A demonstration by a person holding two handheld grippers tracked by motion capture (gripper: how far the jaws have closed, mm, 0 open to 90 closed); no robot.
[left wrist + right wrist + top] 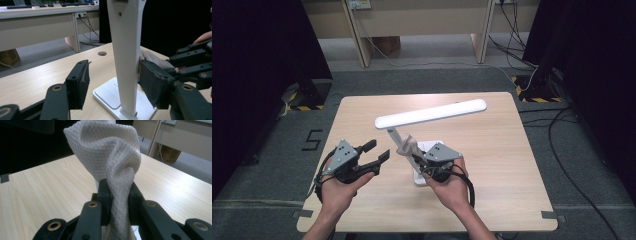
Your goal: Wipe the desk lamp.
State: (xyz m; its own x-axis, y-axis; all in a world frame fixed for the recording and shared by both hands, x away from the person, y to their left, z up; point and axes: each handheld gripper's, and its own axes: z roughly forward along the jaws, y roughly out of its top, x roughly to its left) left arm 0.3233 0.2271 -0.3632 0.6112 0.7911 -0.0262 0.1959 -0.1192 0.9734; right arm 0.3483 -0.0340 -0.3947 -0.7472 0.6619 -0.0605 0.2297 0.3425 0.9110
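High view: I see my left hand-held gripper [379, 154] gaping beside the desk lamp [430, 114] on the worktop [502, 165]; left gripper view: lamp stem between pads, head cropped; right gripper view: right hand-held gripper [119, 195] clamps white cloth [107, 152], masking the lamp.

Right gripper [119, 195], black two-jaw, pinched tight on a white waffle-weave cloth [107, 152]. The cloth bunches into a twisted neck between the jaws and balloons above them in a rumpled fold. Light wood-grain table [45, 190] behind. Pale desk leg [153, 137] and a brown cardboard box [171, 153] at upper right.
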